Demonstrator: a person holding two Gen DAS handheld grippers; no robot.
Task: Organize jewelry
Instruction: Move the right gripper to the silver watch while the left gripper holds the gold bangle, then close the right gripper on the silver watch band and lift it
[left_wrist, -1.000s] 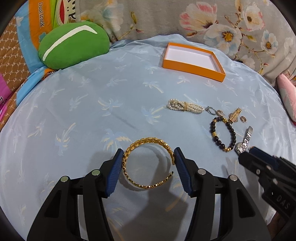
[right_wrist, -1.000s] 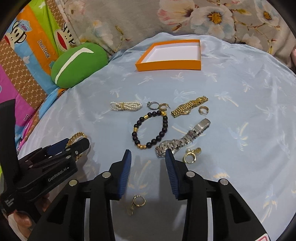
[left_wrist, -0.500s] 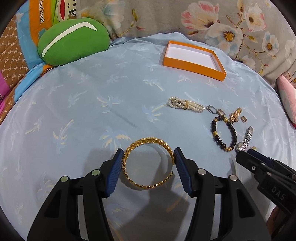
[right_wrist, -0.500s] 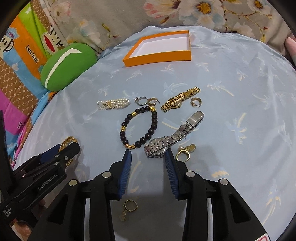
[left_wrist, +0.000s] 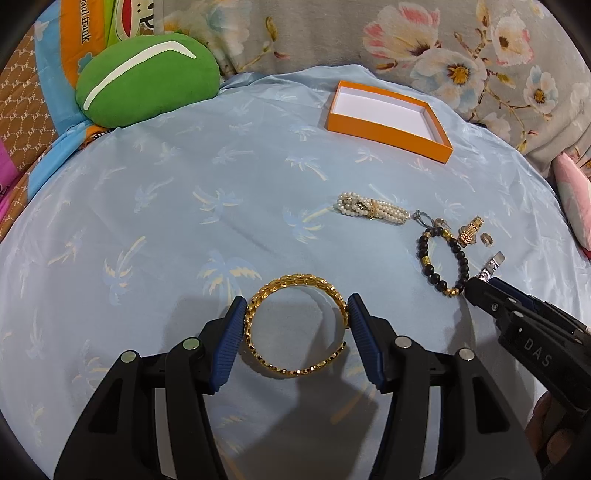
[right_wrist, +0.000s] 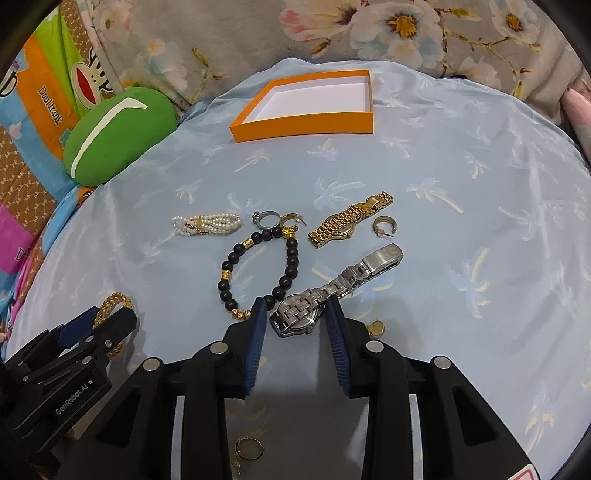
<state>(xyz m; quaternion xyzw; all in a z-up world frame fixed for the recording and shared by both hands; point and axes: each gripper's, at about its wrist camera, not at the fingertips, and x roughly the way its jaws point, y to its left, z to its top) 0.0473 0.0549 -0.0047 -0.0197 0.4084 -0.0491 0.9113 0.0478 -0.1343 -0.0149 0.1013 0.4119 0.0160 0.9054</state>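
Note:
My left gripper (left_wrist: 295, 314) is shut on a gold chain bangle (left_wrist: 291, 365), its pads touching both sides, just above the blue cloth. My right gripper (right_wrist: 293, 314) is open, its fingers either side of the face of a silver watch (right_wrist: 325, 291) lying on the cloth. Beyond it lie a black bead bracelet (right_wrist: 291, 258), a pearl bracelet (right_wrist: 207, 224), a gold watch (right_wrist: 347, 221) and some hoop earrings (right_wrist: 384, 225). An open orange box (right_wrist: 306, 125), white inside and empty, sits at the far side; it also shows in the left wrist view (left_wrist: 388, 127).
A green cushion (left_wrist: 144, 77) lies at the far left edge of the cloth. Floral fabric (left_wrist: 443, 55) rises behind the box. A gold earring (right_wrist: 249, 448) lies under my right gripper and another (right_wrist: 376, 328) beside its right finger. A pink pillow (left_wrist: 572, 206) sits far right.
My right gripper has moved forward until its fingers flank the silver watch's face. My left gripper has kept its hold on the gold bangle and shifted slightly.

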